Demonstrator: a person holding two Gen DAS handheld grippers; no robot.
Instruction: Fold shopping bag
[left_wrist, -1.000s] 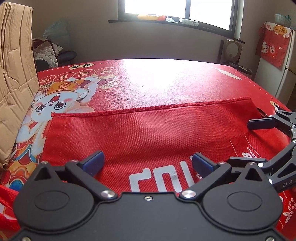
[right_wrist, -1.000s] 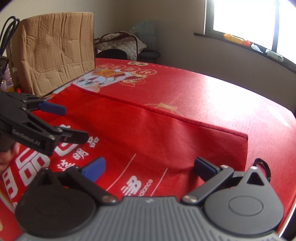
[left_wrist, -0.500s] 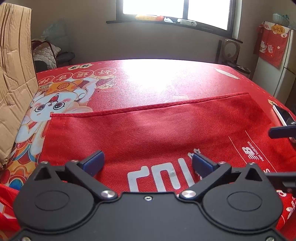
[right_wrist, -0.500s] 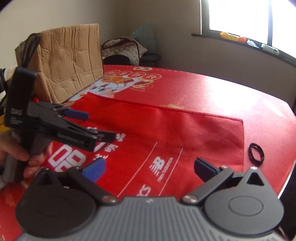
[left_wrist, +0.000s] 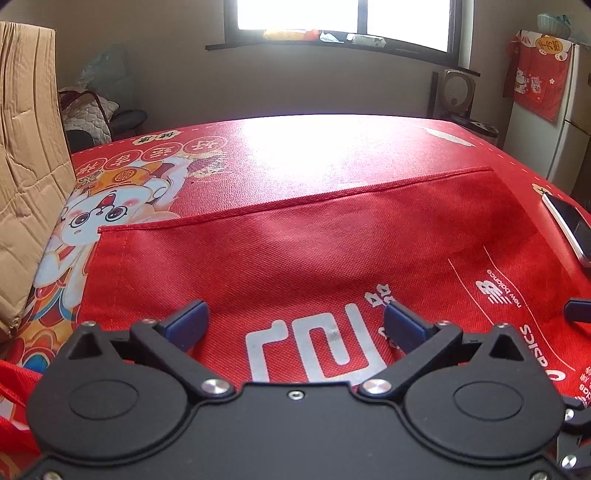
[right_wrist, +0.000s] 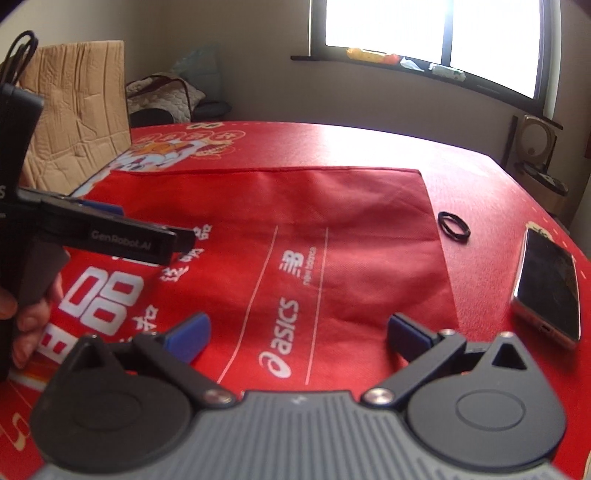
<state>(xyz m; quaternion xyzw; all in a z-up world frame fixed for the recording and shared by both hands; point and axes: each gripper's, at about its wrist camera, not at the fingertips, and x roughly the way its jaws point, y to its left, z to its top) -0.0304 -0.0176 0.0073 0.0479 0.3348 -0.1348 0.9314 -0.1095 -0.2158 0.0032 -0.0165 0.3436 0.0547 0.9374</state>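
Both of my tongs, left gripper (left_wrist: 293, 325) and right gripper (right_wrist: 299, 332), gape wide and empty over the shopping bag (right_wrist: 332, 236) lying flat just ahead of them, which I judge light, limp, non-woven fabric best pinched at a hemmed corner.

Shopping bag (right_wrist: 332, 236) reads "asics", "new balance", "00"; left gripper (right_wrist: 140, 242) reads "GenRobot.AI".

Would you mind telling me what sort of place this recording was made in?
Most likely a room in someone's home: a fridge draped with a red cloth, a quilted cushion by the wall, and a festive red tablecloth.
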